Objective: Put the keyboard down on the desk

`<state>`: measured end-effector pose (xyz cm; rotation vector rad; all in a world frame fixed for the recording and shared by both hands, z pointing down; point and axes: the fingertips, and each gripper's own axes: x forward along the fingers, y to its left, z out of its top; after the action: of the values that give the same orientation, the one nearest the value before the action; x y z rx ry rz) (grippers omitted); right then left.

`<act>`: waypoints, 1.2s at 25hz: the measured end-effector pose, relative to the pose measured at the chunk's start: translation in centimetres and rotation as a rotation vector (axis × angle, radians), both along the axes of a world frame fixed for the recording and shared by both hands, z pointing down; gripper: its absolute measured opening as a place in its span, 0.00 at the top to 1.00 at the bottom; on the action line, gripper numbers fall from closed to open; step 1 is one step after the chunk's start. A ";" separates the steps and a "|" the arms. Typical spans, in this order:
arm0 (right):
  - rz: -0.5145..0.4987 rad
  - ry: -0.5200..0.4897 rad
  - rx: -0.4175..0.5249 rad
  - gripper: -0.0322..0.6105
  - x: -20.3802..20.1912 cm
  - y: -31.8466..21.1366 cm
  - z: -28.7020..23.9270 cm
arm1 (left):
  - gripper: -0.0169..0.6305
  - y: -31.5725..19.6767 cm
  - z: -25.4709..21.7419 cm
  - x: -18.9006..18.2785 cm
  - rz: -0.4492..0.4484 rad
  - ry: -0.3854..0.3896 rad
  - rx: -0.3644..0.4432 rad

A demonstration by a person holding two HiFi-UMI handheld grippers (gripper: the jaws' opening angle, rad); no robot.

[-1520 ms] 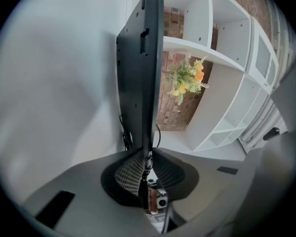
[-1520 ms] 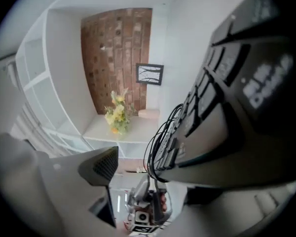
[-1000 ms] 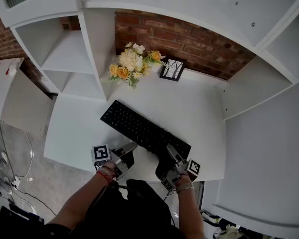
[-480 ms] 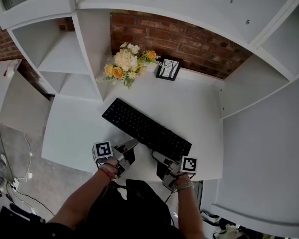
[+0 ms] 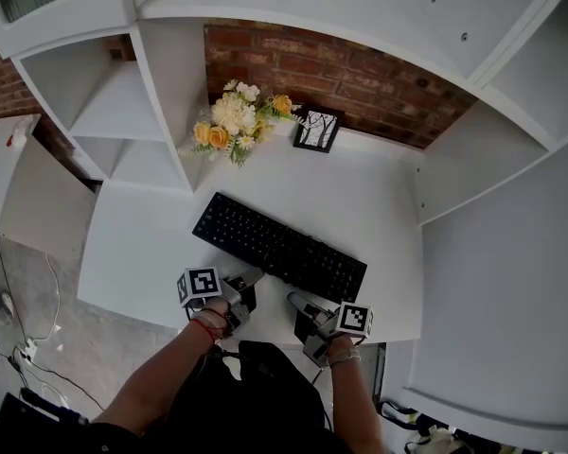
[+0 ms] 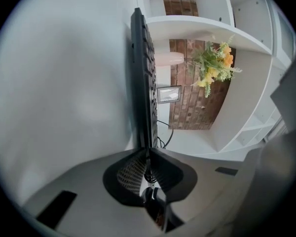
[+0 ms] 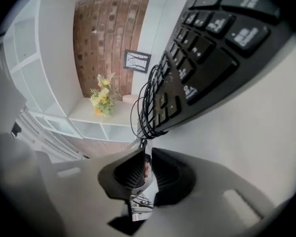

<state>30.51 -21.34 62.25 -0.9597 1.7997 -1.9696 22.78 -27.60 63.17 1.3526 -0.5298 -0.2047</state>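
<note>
The black keyboard (image 5: 279,247) lies slantwise on the white desk (image 5: 360,206). In the left gripper view the keyboard (image 6: 140,73) shows edge-on and runs straight into the jaws. My left gripper (image 5: 256,276) (image 6: 148,157) is at its front edge, turned on its side and shut on that edge. My right gripper (image 5: 295,301) (image 7: 147,157) hangs just off the keyboard's right front; its jaws have just been closing and nothing is between them. Just beyond its tips lies the coiled black cable (image 7: 144,107) beside the keyboard (image 7: 212,43).
A bunch of yellow and white flowers (image 5: 229,119) and a small framed picture (image 5: 317,129) stand at the back of the desk against the brick wall. White shelving (image 5: 123,102) rises on the left, and a white unit (image 5: 473,178) closes the right side.
The right gripper has drawn back from over the keyboard's right front and gone from wide open to shut. The keyboard has turned slightly. The left gripper shifted a little.
</note>
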 end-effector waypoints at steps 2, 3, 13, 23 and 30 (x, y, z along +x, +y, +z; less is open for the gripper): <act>0.021 0.031 -0.014 0.93 0.3 0.2 0.2 | 0.95 0.1 0.2 0.0 0.008 -0.023 -0.008; 0.026 0.036 -0.010 0.95 0.4 0.2 0.2 | 0.95 0.1 0.3 -0.1 0.013 -0.034 -0.013; 0.018 0.129 0.081 0.95 0.0 -0.2 -0.6 | 0.99 0.6 -0.3 -0.5 0.177 -0.178 0.034; -0.027 0.504 0.325 0.95 0.2 -1.1 -2.8 | 0.99 0.6 -1.8 -4.1 0.252 -0.432 0.338; -0.041 0.788 0.572 0.95 -0.4 -1.9 -6.2 | 0.99 -0.7 -5.5 -6.0 0.261 -0.623 0.659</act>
<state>30.14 -23.26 56.00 -1.5996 2.5765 -0.9908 16.75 -28.25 57.70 2.1298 -0.8354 0.2994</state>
